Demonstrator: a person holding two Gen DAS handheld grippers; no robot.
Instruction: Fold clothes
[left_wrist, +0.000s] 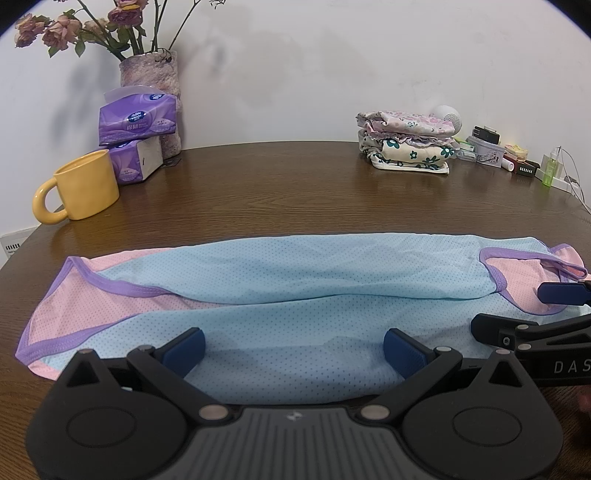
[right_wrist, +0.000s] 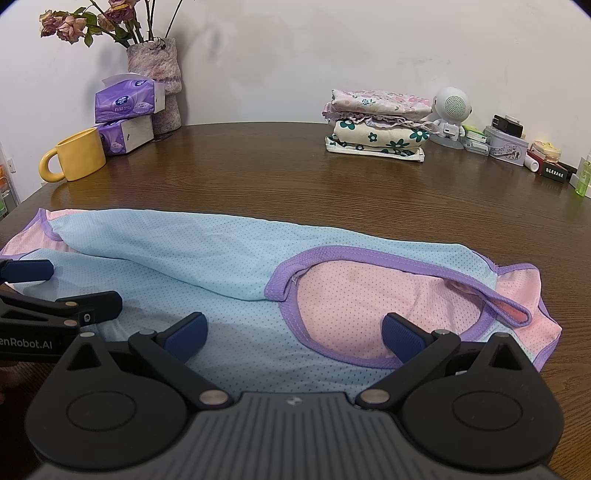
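A light blue and pink mesh garment (left_wrist: 295, 280) with purple trim lies folded lengthwise across the near side of the brown table (left_wrist: 277, 184). My left gripper (left_wrist: 294, 350) hovers open over its near blue edge, nothing between the pads. The right gripper (right_wrist: 294, 341) is open too, above the garment (right_wrist: 221, 266) near its purple-edged pink opening (right_wrist: 354, 314). Each gripper shows in the other's view: the right one (left_wrist: 532, 314) at the right edge, the left one (right_wrist: 62, 291) at the left edge, both over the cloth.
A stack of folded floral clothes (left_wrist: 406, 142) sits at the back right. A yellow mug (left_wrist: 79, 186), purple tissue packs (left_wrist: 138, 120) and a vase of flowers (left_wrist: 151, 74) stand at the back left. A white speaker figure (right_wrist: 450, 110) and small boxes and bottles line the far right.
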